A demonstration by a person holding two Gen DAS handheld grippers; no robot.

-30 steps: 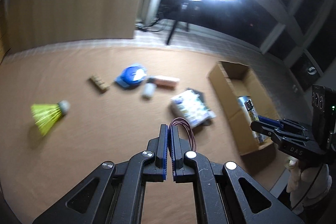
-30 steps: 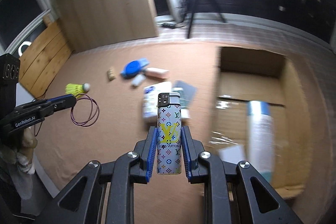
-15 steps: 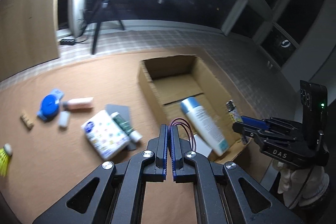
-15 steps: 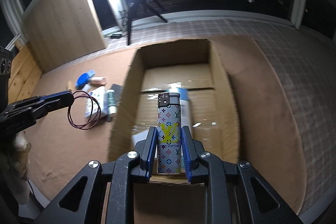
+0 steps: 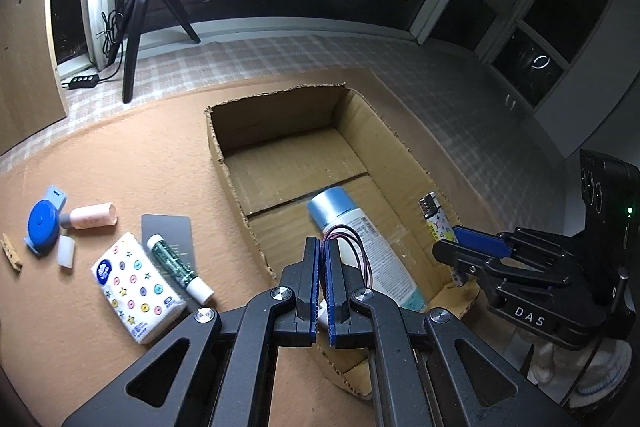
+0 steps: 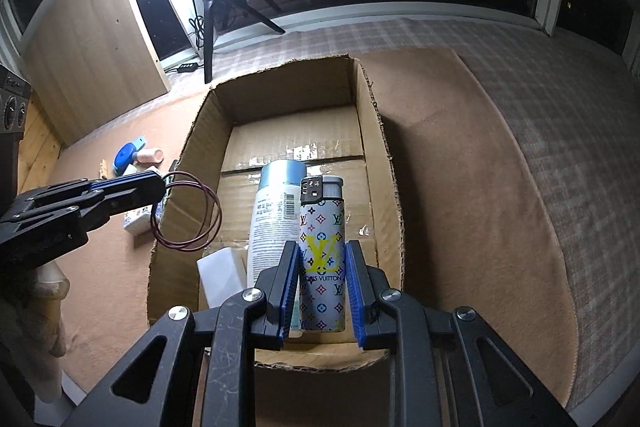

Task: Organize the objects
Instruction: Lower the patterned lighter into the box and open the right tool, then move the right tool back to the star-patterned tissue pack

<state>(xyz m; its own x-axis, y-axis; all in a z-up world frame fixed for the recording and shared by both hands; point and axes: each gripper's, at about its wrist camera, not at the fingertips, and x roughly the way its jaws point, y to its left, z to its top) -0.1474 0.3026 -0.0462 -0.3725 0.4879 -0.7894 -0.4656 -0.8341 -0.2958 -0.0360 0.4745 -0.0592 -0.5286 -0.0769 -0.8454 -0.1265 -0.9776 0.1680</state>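
Observation:
An open cardboard box (image 5: 384, 131) (image 6: 372, 115) lies on the tan mat with a white bottle with a blue cap (image 5: 360, 239) (image 6: 272, 211) and a white block (image 6: 222, 277) inside. My left gripper (image 5: 320, 251) (image 6: 158, 183) is shut on a thin maroon wire loop (image 5: 352, 239) (image 6: 188, 211) and holds it over the box's near left part. My right gripper (image 6: 322, 259) (image 5: 464, 239) is shut on a white patterned lighter (image 6: 322, 251) (image 5: 434, 219), upright above the box's near right part.
On the mat left of the box lie a tissue pack (image 5: 136, 291), a green tube (image 5: 178, 267) on a dark card (image 5: 168, 235), a pink tube (image 5: 92, 217), a blue round tape (image 5: 42, 223), a small white cap (image 5: 66, 251) and a wooden clothespin (image 5: 11, 258). A ring light on a tripod (image 5: 140, 27) stands behind.
Both grippers have swung right from the scattered items to over the box. The wire loop and the lighter have stayed gripped. The lighter now hangs over the box interior.

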